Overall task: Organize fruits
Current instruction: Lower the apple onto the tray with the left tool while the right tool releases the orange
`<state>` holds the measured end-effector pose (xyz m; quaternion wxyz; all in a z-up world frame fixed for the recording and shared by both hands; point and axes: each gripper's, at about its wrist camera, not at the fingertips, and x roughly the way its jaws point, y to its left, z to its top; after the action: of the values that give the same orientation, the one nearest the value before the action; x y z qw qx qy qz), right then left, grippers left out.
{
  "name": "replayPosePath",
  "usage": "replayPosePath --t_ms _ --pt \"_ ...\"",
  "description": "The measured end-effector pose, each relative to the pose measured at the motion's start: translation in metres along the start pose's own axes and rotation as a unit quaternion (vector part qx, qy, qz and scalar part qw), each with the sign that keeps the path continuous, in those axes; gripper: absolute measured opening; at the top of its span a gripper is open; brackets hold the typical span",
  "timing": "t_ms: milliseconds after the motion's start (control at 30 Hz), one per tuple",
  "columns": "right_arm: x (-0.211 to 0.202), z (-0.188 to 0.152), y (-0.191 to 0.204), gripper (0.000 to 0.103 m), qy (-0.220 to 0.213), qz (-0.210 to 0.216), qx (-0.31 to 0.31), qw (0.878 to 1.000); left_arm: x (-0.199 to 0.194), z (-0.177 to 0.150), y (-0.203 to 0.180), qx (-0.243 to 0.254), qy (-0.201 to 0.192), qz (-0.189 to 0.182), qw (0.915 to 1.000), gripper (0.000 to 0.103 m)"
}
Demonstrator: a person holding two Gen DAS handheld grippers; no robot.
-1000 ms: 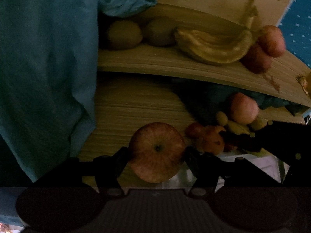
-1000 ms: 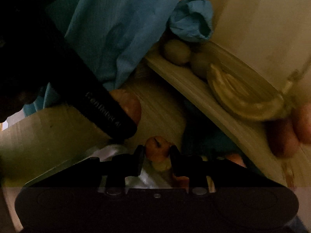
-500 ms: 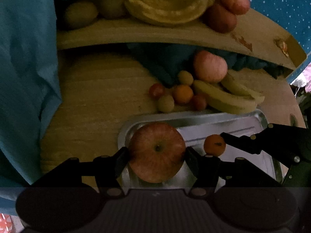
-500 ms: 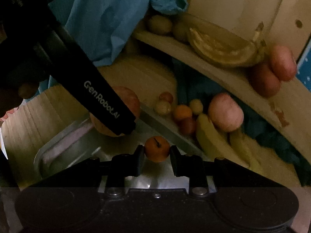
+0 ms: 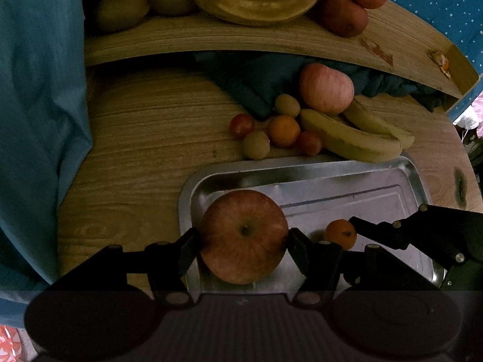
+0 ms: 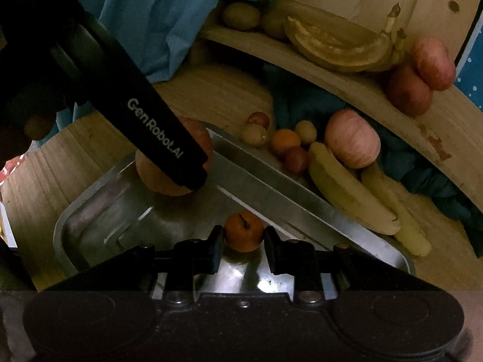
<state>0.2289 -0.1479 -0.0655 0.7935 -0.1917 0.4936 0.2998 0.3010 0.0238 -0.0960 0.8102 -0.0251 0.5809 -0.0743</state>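
Note:
My left gripper is shut on a large red apple over the near left corner of a metal tray. In the right wrist view that apple shows partly behind the left gripper's black finger. My right gripper is shut on a small orange fruit, low over the tray floor. The left wrist view shows this fruit too. Whether either fruit touches the tray I cannot tell. Beyond the tray lie a pink apple, two bananas, an orange and small round fruits.
A wooden shelf above the table carries kiwis, a banana bunch and two red apples. Blue cloth hangs at the left. Dark teal cloth lies under the shelf. Bare wooden tabletop lies left of the tray.
Both grippers pulled back and lowered with their fruit still held. The tray came fully into view, and the apple and small orange now sit low over it.

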Motion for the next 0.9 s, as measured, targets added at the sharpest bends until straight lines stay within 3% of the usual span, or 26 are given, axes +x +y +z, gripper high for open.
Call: replayPosePath --t_ms 400,600,900 --pt "0.006 -0.002 0.001 0.032 0.007 -0.006 0.011 1.000 0.000 0.000 0.001 0.001 -0.001 -0.002 1.0000 0.069" --pt "0.005 -0.004 0.000 0.045 0.007 -0.008 0.017 1.000 -0.004 -0.001 0.000 0.006 -0.012 0.003 0.9999 0.070" --pt "-0.009 -0.006 -0.006 0.069 -0.002 -0.006 0.044 0.999 -0.019 -0.003 -0.003 0.022 -0.030 0.006 0.9993 0.089"
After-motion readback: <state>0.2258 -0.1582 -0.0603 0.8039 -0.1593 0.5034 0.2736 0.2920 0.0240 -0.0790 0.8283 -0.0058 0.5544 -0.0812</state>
